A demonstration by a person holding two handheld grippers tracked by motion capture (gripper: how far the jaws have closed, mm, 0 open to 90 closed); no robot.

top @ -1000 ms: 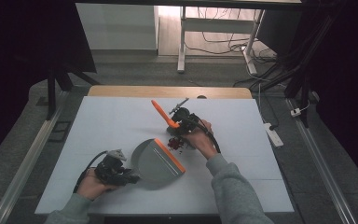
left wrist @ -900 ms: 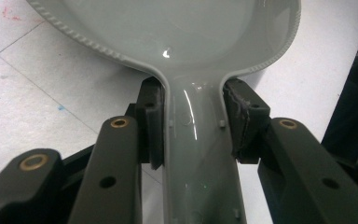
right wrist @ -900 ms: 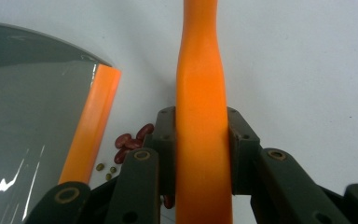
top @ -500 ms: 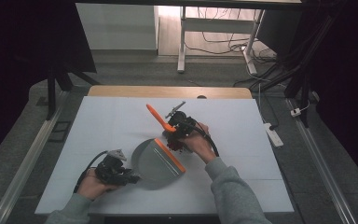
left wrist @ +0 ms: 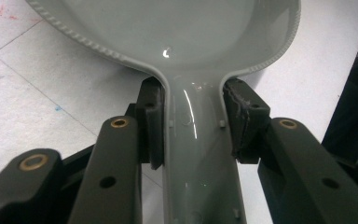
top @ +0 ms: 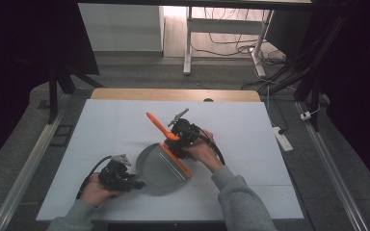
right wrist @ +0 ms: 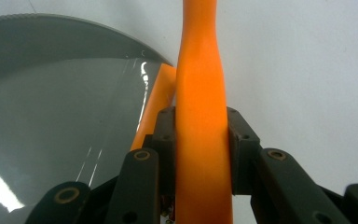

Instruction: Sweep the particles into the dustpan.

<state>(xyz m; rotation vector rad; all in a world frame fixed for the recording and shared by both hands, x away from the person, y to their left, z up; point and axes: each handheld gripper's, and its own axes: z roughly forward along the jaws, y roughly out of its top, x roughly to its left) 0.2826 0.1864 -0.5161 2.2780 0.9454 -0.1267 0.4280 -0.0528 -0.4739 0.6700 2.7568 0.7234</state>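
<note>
Since a second ago, the right gripper [top: 179, 139] has carried the orange brush [top: 161, 130] toward the left and nearer the person, so that the brush's head now lies over the far rim of the grey dustpan [top: 156, 168]; before, the brush stood farther back on the table, with its handle clear of the pan. The left gripper [top: 132, 183] and the dustpan have kept their place.

In the right gripper view the right gripper [right wrist: 200, 140] is clamped on the brush's orange handle [right wrist: 200, 93], both pads pressing its sides, and the handle runs straight up and away from the jaws. Beside it an orange strip [right wrist: 154, 107] lies along the dustpan's [right wrist: 51, 116] edge. In the left gripper view the left gripper [left wrist: 191, 116] is clamped on the dustpan's grey handle [left wrist: 196, 154] just below where it widens into the ribbed-rimmed pan [left wrist: 177, 32].

The dustpan lies flat on the white table [top: 101, 125], near its front edge and a little left of the middle, its handle pointing left toward the left gripper and its orange lip [top: 176, 161] on the right. The brush handle slants up and to the far left above the table.

Bare table stretches wide behind the brush to the wooden back edge [top: 173, 94], and to the left and right of both hands. In front of the pan, little table is left before the near edge.
</note>
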